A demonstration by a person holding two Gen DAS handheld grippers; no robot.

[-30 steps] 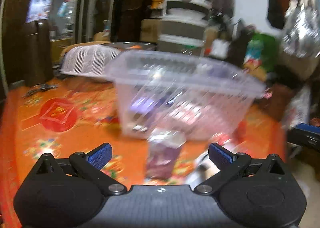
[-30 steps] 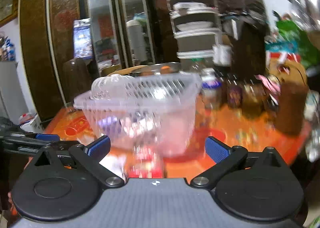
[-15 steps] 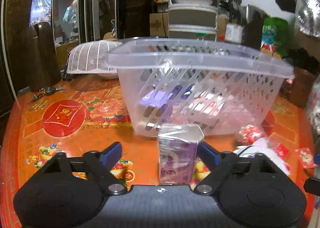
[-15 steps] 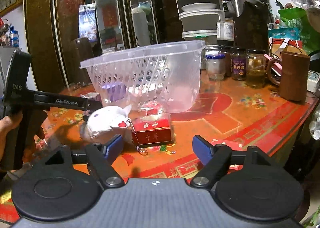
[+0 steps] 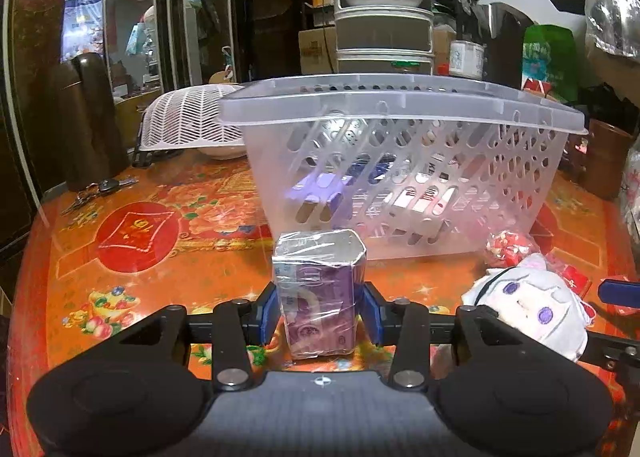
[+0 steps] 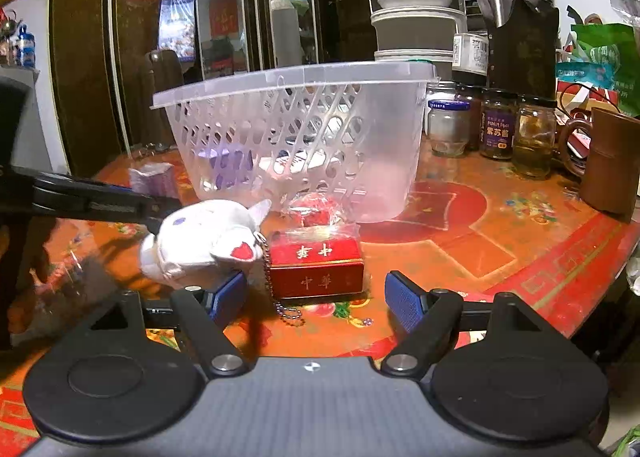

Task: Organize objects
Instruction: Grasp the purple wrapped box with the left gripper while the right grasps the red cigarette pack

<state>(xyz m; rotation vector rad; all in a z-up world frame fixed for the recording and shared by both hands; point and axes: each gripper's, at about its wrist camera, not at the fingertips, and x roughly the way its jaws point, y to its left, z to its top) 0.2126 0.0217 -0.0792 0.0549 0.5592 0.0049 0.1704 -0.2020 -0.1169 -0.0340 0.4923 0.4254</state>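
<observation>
A clear plastic basket stands on the red patterned table, also in the right wrist view, with items inside. My left gripper is shut on a purple wrapped box standing upright before the basket; the box shows partly in the right wrist view. My right gripper is open, its pads either side of a red box lying on the table, apart from it. A white plush toy with a bead chain lies left of the red box, also in the left wrist view.
A red wrapped sweet lies behind the red box. Glass jars and a brown mug stand at the right. A white mesh cover, keys and a dark flask are at the far left.
My left gripper has closed onto the purple box. My right gripper has narrowed and moved closer to the red box. Both views have steadied.
</observation>
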